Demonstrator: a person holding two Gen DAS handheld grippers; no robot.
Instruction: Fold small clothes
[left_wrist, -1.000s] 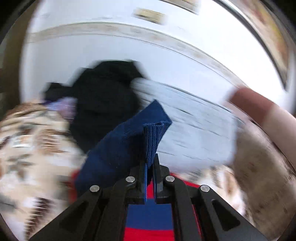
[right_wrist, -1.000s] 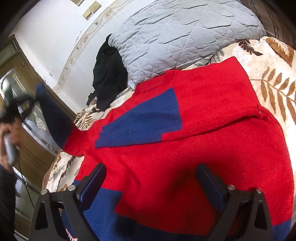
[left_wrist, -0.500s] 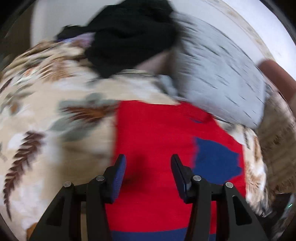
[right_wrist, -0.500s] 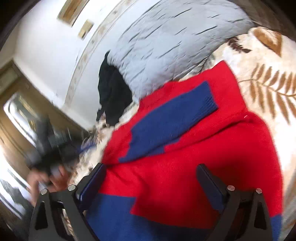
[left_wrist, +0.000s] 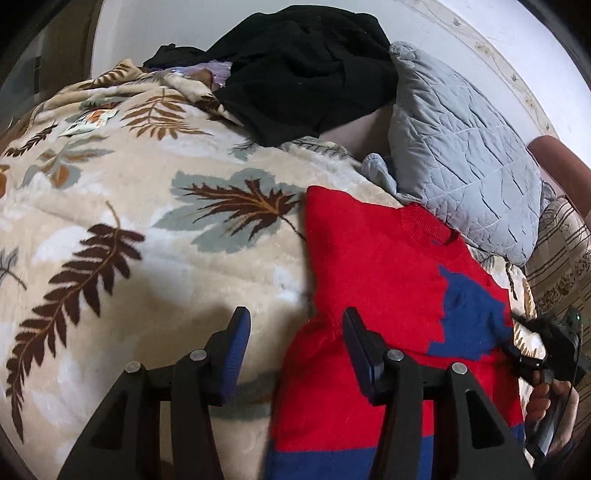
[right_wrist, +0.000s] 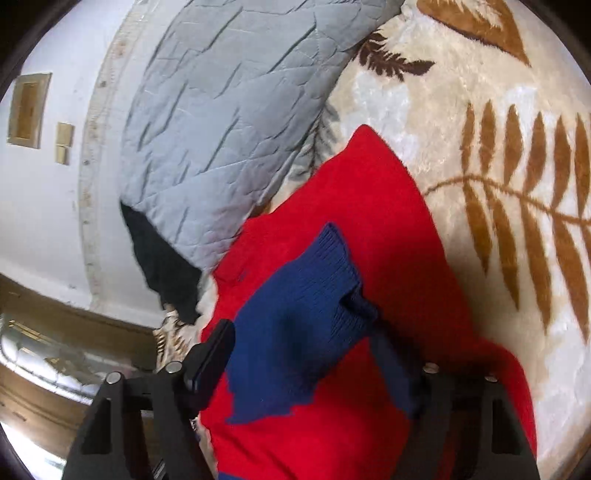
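A red sweater (left_wrist: 369, 266) with blue sleeves and a blue hem lies flat on the bed. Both blue sleeves (left_wrist: 469, 317) are folded in across its chest. My left gripper (left_wrist: 295, 339) hangs open just above the sweater's left edge, with nothing pinched between its fingers. In the right wrist view the sweater (right_wrist: 388, 221) fills the middle. My right gripper (right_wrist: 303, 350) is over the chest and its jaws are closing. The ribbed cuffs of the blue sleeves (right_wrist: 295, 314) lie between its fingers, and I see no firm pinch.
A leaf-patterned beige blanket (left_wrist: 129, 221) covers the bed. A grey quilted pillow (left_wrist: 461, 155) leans by the sweater's collar, and a heap of black clothing (left_wrist: 303, 74) lies behind it. A person's hand (left_wrist: 543, 402) holds the other gripper at the right edge.
My left gripper let go of the blue sleeve and sank to the sweater's left edge. The sleeve now lies across the chest. My right gripper rolled, moved onto the sleeves and narrowed its jaws.
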